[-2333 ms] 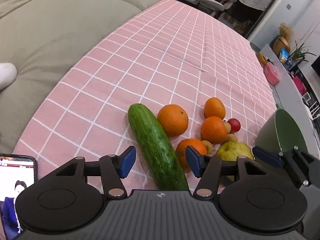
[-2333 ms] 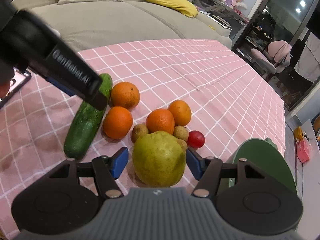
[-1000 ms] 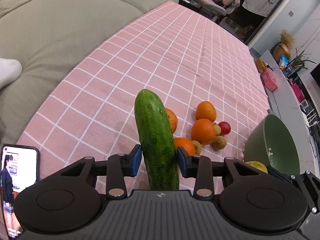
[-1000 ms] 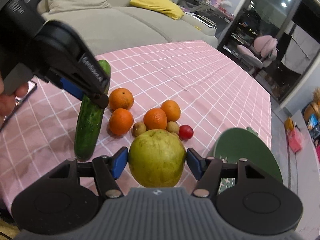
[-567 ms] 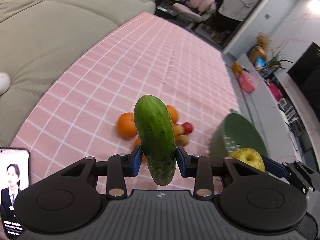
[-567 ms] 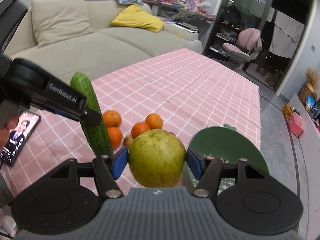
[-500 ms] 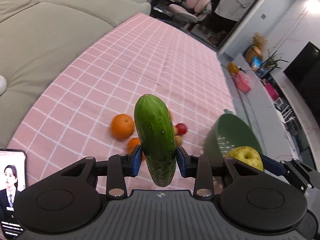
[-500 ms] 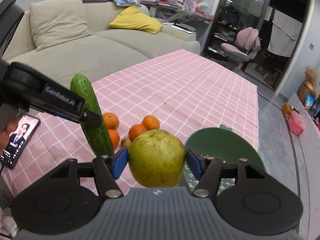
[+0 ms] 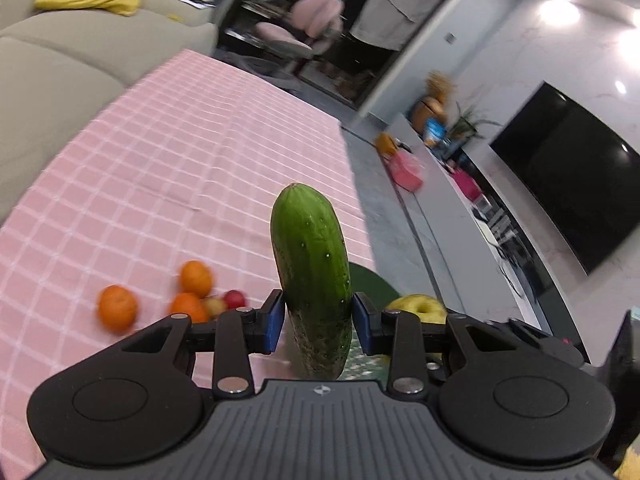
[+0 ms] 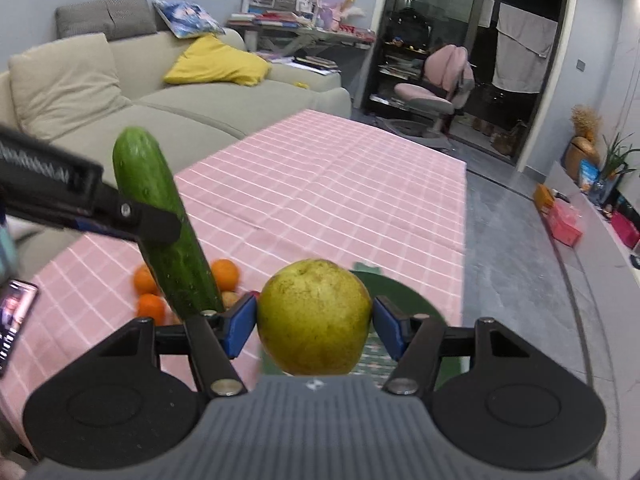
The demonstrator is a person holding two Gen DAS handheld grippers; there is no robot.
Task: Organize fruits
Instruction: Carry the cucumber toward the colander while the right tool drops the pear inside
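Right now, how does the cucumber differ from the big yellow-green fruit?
The cucumber is long, dark green and stands nearly upright; the yellow-green fruit is round and paler. The cucumber sits in the left hand-held gripper, the fruit in the right hand-held gripper. Both are clamped and off the table.

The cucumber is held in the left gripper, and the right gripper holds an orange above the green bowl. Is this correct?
Not quite. The right gripper holds a yellow-green pear, not an orange; the right wrist view shows it. The oranges lie on the tablecloth. The cucumber is in the left gripper, as you say.
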